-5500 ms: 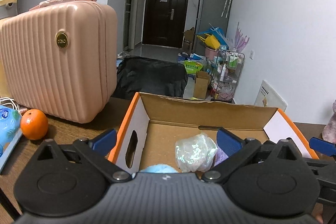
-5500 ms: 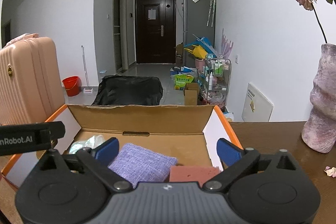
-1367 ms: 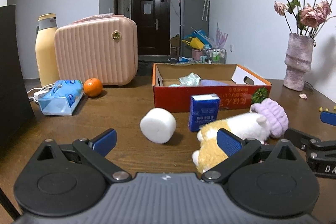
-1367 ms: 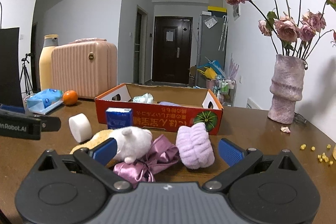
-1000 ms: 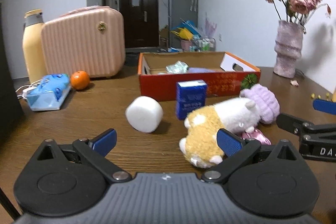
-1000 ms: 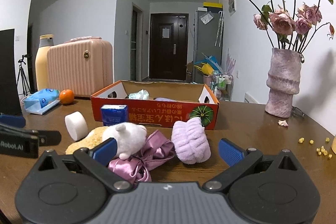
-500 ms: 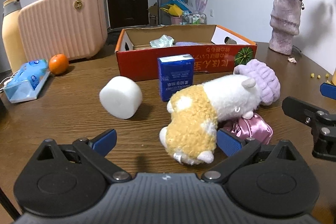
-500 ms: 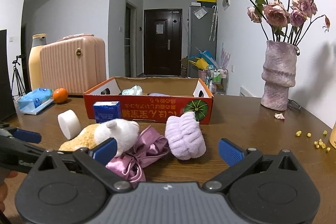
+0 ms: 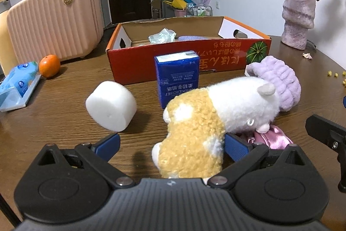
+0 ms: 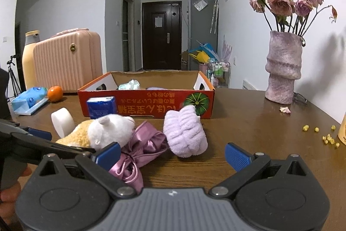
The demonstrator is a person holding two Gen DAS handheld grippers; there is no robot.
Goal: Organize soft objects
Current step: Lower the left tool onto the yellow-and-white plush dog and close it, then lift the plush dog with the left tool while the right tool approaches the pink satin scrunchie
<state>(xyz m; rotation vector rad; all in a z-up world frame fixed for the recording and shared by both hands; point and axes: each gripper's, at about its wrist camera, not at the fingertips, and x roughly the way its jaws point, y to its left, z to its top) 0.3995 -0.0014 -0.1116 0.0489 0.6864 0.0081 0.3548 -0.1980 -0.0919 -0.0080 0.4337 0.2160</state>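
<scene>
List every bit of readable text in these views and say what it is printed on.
"HANDKERCHIEF", printed upside down, on the blue tissue pack.
Other lines on that pack: too small to read.
Large yellow East Asian characters, upside down, on the red front of the cardboard box: not legible enough to quote.
Blue tissue packet print and the suitcase round badge: too blurred to read.

Behind your workspace there's a pink ribbed suitcase (image 9: pixel 54 18) standing at the back left of the wooden table (image 9: pixel 54 114), with a tall yellow bottle (image 10: pixel 29 57) right beside it. An orange (image 9: pixel 49 62) sits just in front of the suitcase, next to a blue tissue pack (image 9: pixel 18 81). Over on the right you've got a lumpy purple vase (image 10: pixel 283 70) of dried roses (image 10: pixel 281 1), a fallen petal (image 10: pixel 285 109) near its base, and some yellow crumbs (image 10: pixel 320 133) scattered further right. Dark door (image 10: pixel 161 36) down the hallway.
</scene>
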